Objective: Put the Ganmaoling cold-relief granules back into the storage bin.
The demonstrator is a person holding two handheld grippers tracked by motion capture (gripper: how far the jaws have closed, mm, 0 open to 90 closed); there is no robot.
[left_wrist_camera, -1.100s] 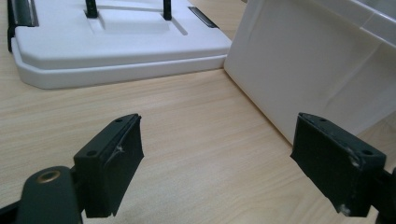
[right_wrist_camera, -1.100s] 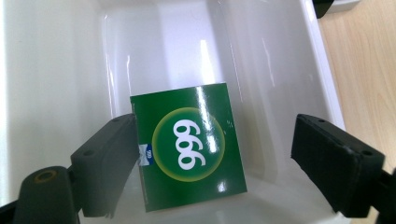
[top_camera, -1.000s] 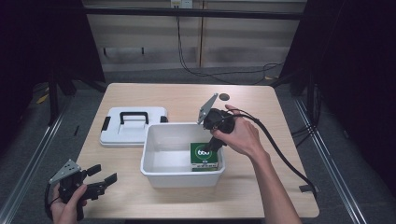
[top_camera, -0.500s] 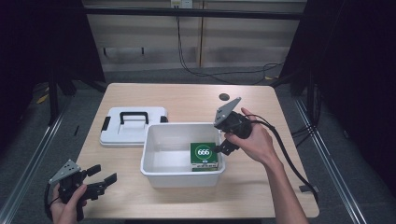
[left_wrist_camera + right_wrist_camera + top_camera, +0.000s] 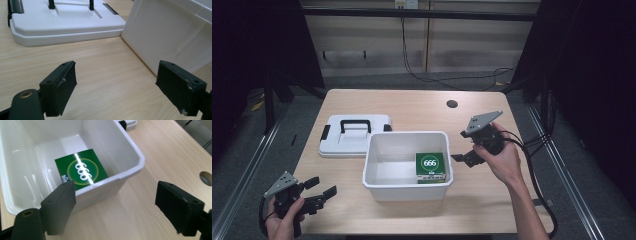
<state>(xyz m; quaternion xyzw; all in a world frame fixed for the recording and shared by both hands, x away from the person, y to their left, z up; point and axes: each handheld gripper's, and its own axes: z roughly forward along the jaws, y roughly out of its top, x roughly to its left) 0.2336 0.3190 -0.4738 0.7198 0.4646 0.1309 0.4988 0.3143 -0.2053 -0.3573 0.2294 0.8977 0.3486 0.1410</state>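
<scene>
A white plastic bin (image 5: 408, 187) stands at the middle of the table. Inside it, against the right front corner, lies a green box (image 5: 430, 165) marked 666, also visible in the right gripper view (image 5: 81, 170). My right gripper (image 5: 463, 159) is open and empty, held just right of the bin's rim (image 5: 130, 170). My left gripper (image 5: 322, 195) is open and empty near the table's front left corner, low over the wood, facing the bin's wall (image 5: 172, 37) and the lid (image 5: 65, 25).
The bin's white lid (image 5: 354, 135) with a black handle lies flat to the left of the bin. A round cable hole (image 5: 452, 104) sits at the back right of the table. Cables trail from the right gripper over the table's right edge.
My right gripper has let go of the green box, risen out of the bin and moved right. The box now lies in the bin. The left gripper has stayed put.
</scene>
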